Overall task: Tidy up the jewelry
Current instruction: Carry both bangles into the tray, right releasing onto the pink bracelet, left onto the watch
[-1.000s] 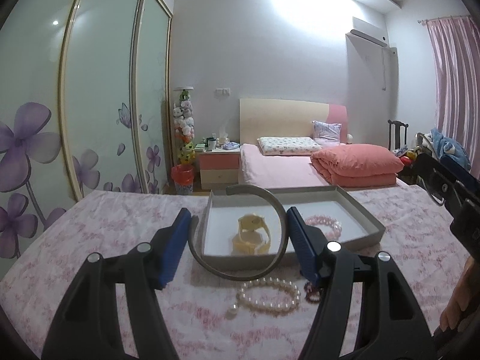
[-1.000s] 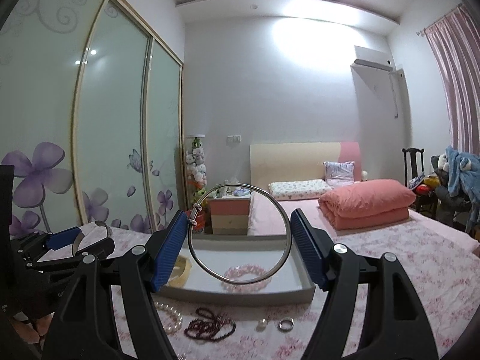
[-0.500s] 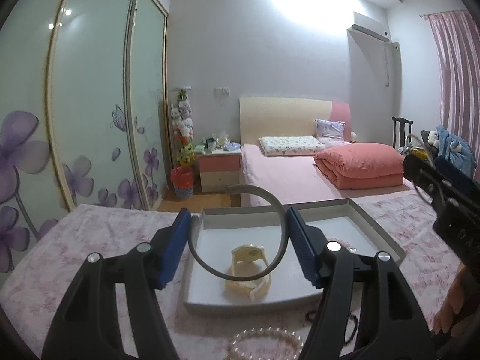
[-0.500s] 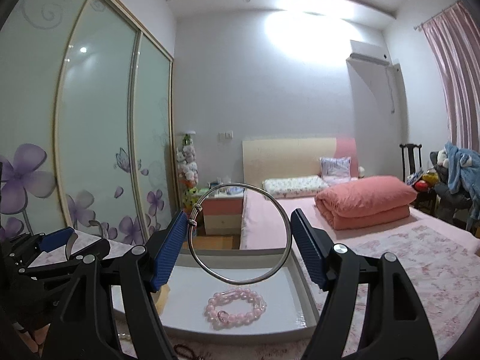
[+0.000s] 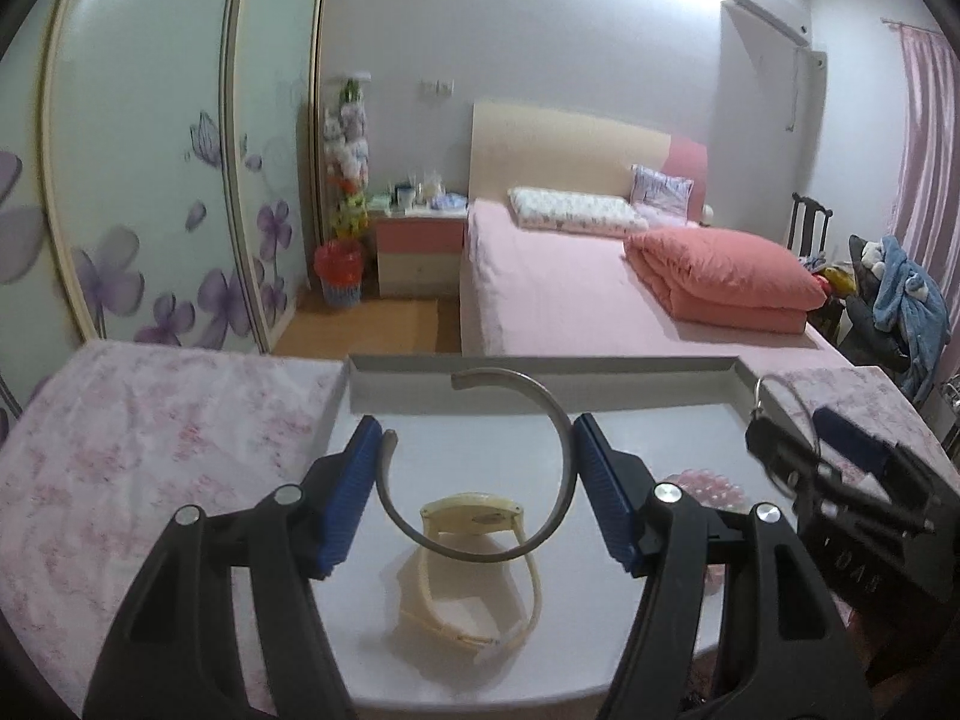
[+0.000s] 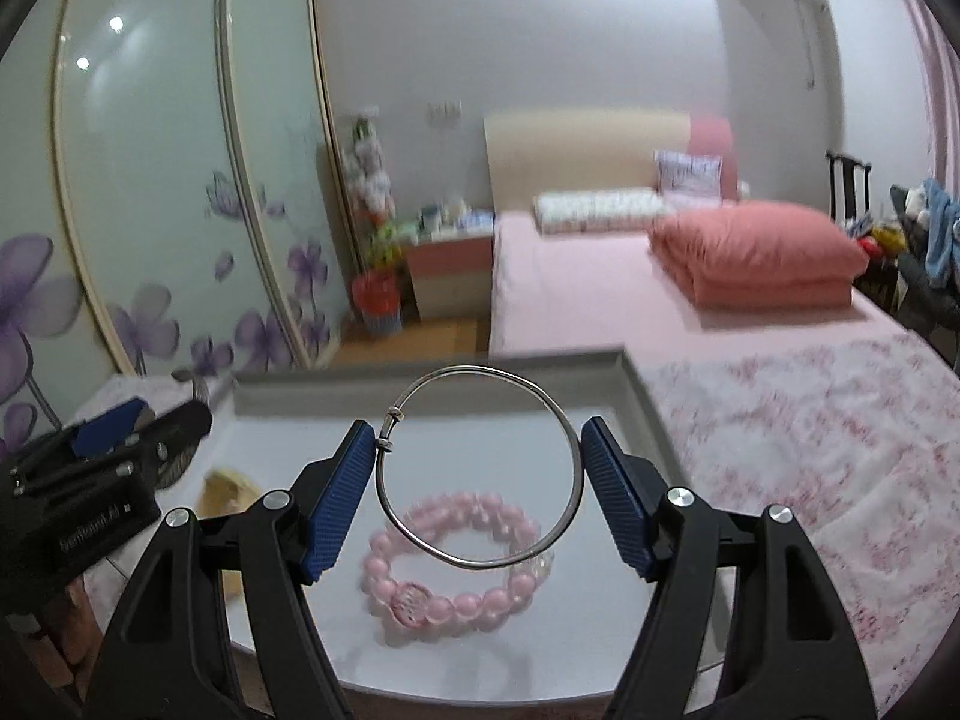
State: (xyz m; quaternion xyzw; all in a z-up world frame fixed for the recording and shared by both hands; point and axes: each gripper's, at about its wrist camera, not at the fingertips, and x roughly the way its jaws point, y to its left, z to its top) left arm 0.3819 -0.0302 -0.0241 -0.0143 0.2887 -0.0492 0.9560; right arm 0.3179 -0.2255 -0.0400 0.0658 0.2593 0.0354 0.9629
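My left gripper (image 5: 477, 483) pinches an open metal cuff (image 5: 480, 468) between its fingers, above the cream watch (image 5: 474, 546) in the grey tray (image 5: 540, 375); my right gripper (image 6: 480, 486) pinches a thin silver bangle (image 6: 480, 468) above the pink bead bracelet (image 6: 456, 564); that bracelet is mostly hidden in the left view; the tray's near edge is cut off; the flowered surface (image 6: 780, 420) right of the tray looks bare.

Shiny metal bangle (image 6: 480, 468), seemingly smooth

left gripper (image 5: 477, 480) | right gripper (image 6: 480, 480) | advanced over tray (image 5: 540, 387) (bangles aboard)
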